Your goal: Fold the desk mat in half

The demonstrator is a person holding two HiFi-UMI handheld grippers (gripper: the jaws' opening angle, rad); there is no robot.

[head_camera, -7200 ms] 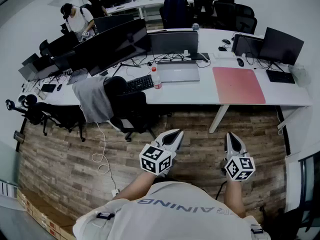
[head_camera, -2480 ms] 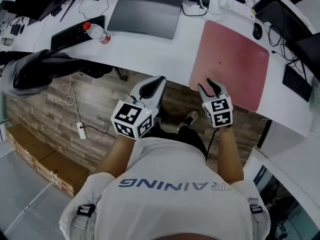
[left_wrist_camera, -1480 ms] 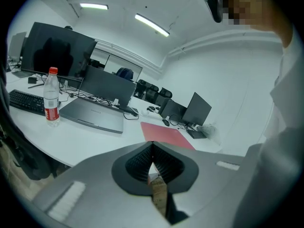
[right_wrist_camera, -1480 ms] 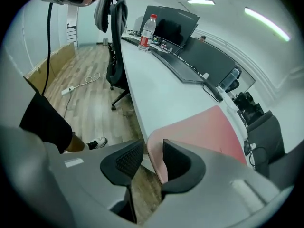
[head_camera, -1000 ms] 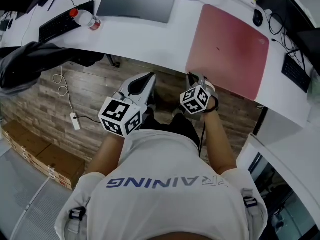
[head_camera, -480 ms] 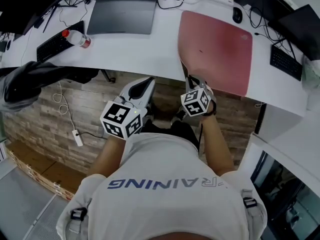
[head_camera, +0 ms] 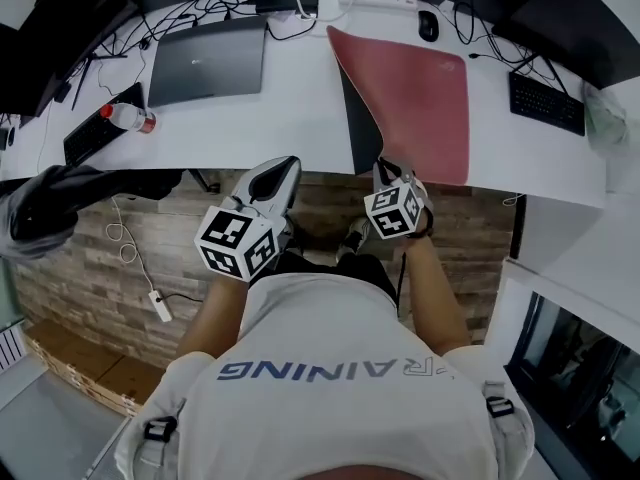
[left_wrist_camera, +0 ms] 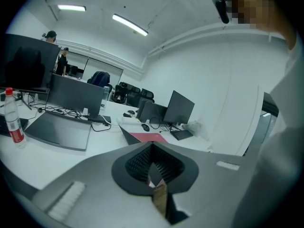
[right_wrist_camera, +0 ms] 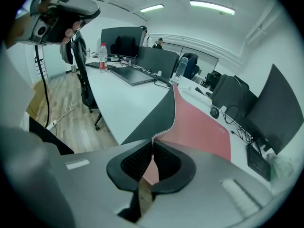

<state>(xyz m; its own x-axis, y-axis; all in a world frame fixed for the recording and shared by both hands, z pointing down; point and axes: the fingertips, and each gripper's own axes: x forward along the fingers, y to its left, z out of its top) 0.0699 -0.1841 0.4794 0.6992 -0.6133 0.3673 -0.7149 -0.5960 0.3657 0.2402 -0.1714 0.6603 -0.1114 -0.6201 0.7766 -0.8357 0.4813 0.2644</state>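
The right hand-held gripper (right_wrist_camera: 152,144), clamped on a corner of the desk mat (head_camera: 415,78), has lifted it off the surface (head_camera: 290,98), so folding has begun.

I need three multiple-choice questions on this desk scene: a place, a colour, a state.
1. In the head view, the water bottle lies: A) left of the laptop; B) on a chair; C) on the floor.
2. The desk mat's top face is: A) blue; B) pinkish red; C) green.
3. The right tongs are: A) open over a keyboard; B) shut on the mat's lifted edge; C) shut on the bottle.
Answers: 1 A, it lies past the laptop's left side; 2 B, its flat part is pinkish red; 3 B, they pinch the raised edge.
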